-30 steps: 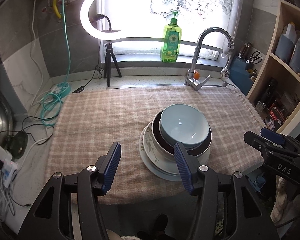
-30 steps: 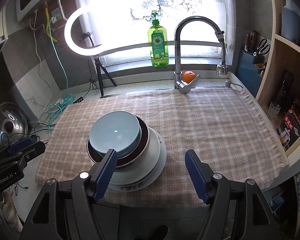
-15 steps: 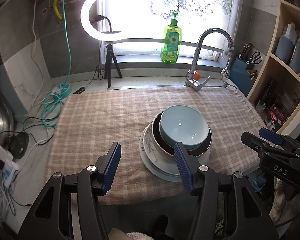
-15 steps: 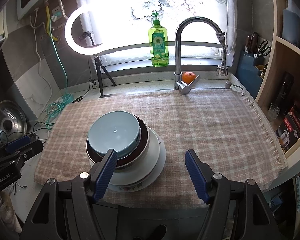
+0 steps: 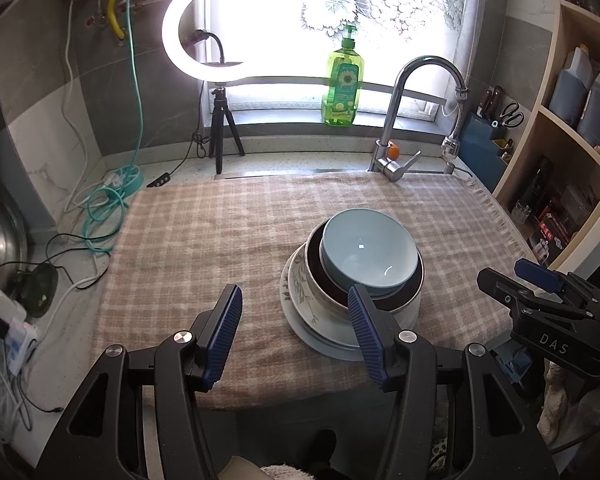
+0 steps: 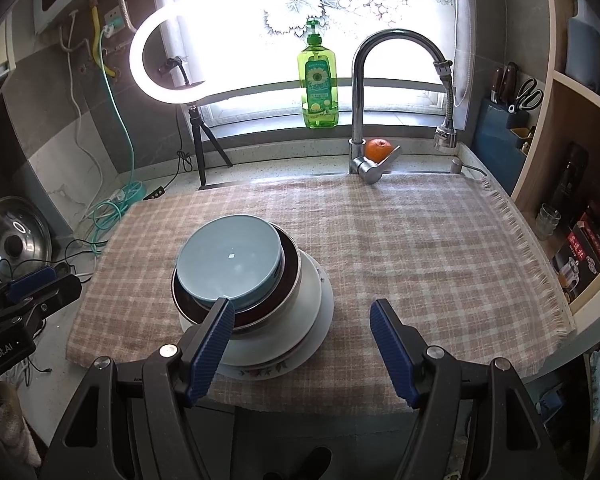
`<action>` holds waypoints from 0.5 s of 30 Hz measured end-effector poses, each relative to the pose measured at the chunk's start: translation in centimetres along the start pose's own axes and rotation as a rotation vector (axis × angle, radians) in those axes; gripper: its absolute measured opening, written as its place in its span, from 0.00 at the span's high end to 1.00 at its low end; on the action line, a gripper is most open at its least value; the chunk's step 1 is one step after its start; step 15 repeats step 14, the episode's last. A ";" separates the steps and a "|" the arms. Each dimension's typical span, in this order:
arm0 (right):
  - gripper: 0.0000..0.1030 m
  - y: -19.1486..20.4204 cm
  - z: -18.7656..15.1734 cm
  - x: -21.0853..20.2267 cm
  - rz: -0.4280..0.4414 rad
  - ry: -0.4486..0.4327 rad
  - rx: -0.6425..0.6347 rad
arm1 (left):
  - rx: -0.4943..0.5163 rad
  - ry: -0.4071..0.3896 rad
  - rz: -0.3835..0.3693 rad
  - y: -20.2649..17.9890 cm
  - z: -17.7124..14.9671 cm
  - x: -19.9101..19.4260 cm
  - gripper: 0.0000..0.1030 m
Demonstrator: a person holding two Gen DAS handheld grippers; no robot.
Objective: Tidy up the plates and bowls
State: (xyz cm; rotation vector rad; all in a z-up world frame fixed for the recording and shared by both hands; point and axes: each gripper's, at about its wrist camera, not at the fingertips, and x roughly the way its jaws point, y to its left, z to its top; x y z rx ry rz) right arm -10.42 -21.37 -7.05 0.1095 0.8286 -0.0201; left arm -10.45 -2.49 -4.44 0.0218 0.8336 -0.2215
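A light blue bowl point(image 5: 366, 254) sits nested in a dark-lined bowl point(image 6: 288, 276), which rests in a white bowl point(image 6: 306, 312) on a floral plate point(image 5: 296, 300); the stack stands on the checked cloth point(image 5: 204, 240) covering the surface, toward its near edge. The left gripper point(image 5: 294, 330) hangs short of the stack, jaws roughly half open and holding nothing. The right gripper point(image 6: 300, 344) hangs likewise, jaws parted somewhat wider and empty, its left finger overlapping the stack in the right wrist view.
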 end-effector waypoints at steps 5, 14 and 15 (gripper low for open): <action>0.35 0.2 -0.3 0.0 -0.004 0.002 -0.001 | -0.007 0.006 -0.008 0.4 -0.2 -0.1 0.47; 0.35 0.2 -0.3 0.0 -0.005 0.006 -0.001 | -0.016 -0.006 -0.003 0.9 -0.2 -0.3 0.47; 0.35 0.2 -0.3 0.0 -0.005 0.006 -0.001 | -0.016 -0.006 -0.003 0.9 -0.2 -0.3 0.47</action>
